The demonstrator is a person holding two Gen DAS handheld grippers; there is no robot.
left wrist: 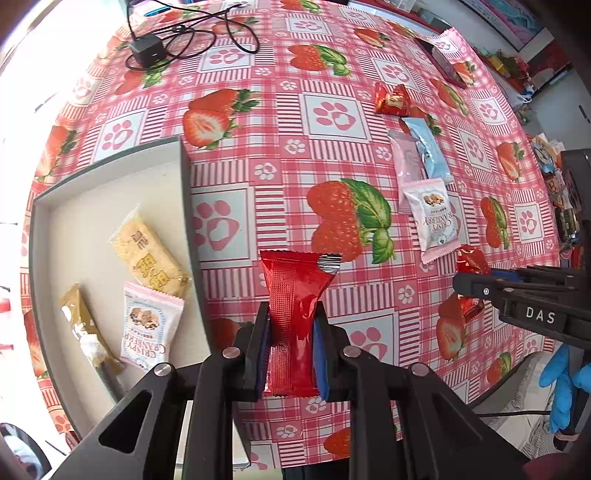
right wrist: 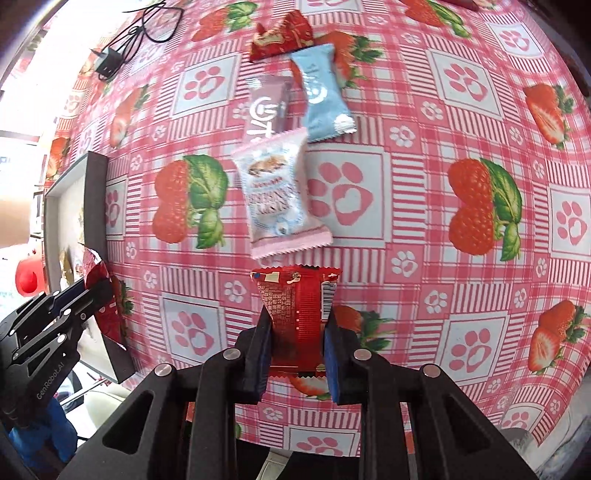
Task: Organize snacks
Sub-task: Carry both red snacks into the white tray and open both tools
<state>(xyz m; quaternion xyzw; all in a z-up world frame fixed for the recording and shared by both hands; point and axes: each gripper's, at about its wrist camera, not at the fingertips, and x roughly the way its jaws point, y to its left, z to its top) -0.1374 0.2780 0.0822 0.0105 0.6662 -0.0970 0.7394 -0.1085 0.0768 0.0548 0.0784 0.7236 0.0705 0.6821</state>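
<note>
Clamped between the pads of the left gripper (left wrist: 291, 328), a plain red foil packet (left wrist: 295, 314) stands upright above the strawberry-and-paw tablecloth (left wrist: 258, 122), its crimped top edge pointing away and one corner folded over to show silver. To the left of it lies a grey tray (left wrist: 110, 162) on the cloth, and inside the tray rest a yellow cracker packet (left wrist: 147, 254), a pink cranberry packet (left wrist: 149, 328) and a tan wrapped bar (left wrist: 85, 325). On the cloth to the right, farther off, sit another pink cranberry packet (left wrist: 436, 218), a pale pink packet (left wrist: 404, 158), a light blue packet (left wrist: 428, 147) and, beyond them, a small red packet (left wrist: 391, 98). At the right edge the right gripper (left wrist: 469, 280) reaches in, a red wrapper pinched at its tip, with a blue-gloved hand (left wrist: 563, 384) behind it. A black charger and cable (left wrist: 147, 50) lie at the far left. From the right wrist view, the right gripper (right wrist: 298, 332) is closed on a red printed packet (right wrist: 299, 314) with a barcode on its right side, held clear of the cloth. Just beyond it lies the pink cranberry packet (right wrist: 275, 192), then a brown packet (right wrist: 267, 105) and the light blue packet (right wrist: 321, 92), with the small red packet (right wrist: 282, 35) farthest. At the left the left gripper (right wrist: 99, 291) holds its red foil packet beside the grey tray (right wrist: 96, 199).
</note>
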